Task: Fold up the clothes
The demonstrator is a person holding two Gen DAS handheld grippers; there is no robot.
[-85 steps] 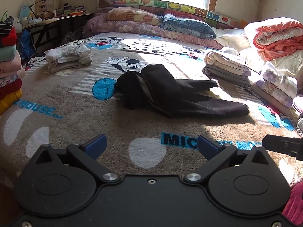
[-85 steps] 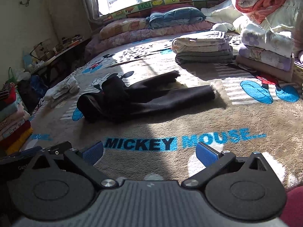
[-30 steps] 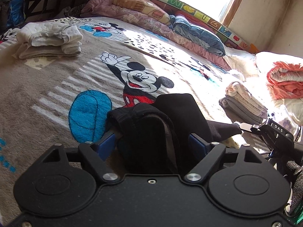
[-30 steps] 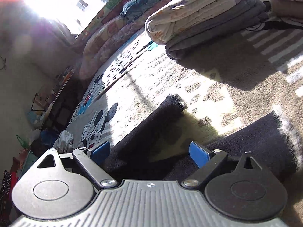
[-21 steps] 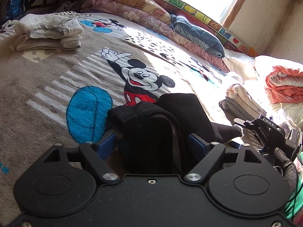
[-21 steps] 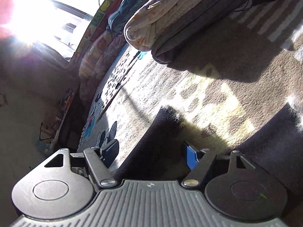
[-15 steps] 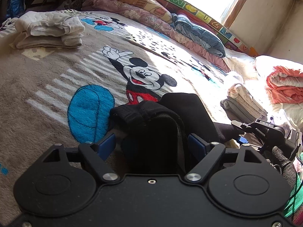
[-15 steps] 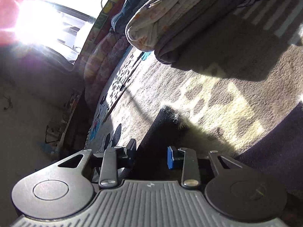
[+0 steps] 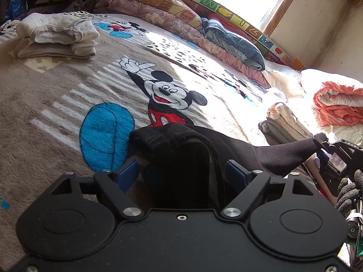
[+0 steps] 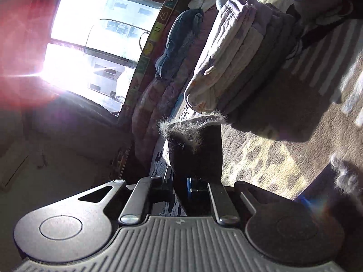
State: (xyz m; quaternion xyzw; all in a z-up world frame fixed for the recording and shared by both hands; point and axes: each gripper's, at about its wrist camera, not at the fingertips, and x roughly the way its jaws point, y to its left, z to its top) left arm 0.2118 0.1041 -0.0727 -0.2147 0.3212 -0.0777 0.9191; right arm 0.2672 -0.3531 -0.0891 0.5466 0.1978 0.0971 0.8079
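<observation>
Left wrist view: the left tongs [image 9: 181,172] stand wide open, their blue pads on either side of the bunched waistband end of the black trousers [image 9: 181,149], which sit crumpled on the Mickey Mouse blanket [image 9: 56,104] covering the bed. Nothing is pinched here; the cloth merely lies between the jaws. One trouser leg [image 9: 283,151] stretches taut off to the right, lifted clear of the blanket, where the right tongs [image 9: 321,146] hold its cuff, a gloved hand [image 9: 349,190] behind them. A folded white garment [image 9: 56,38] lies well apart at the far left, and a folded stack [image 9: 281,122] sits to the right.

Right wrist view: the right tongs [image 10: 181,184] are closed on the trouser leg [image 10: 195,149], whose fuzzy cuff stands up above the jaws. The other leg's cuff [image 10: 344,176] lies on the blanket at lower right, close to the folded stack [image 10: 238,63].

Judging from this, the garment is being pulled straight for folding. To do it well, the left tongs should close on the waistband's edge rather than the whole heap, so both ends can be tensioned evenly. The right grip sits near the cuff's edge, so a gentle, steady pull is safer than a jerk, and the free leg will need aligning.
</observation>
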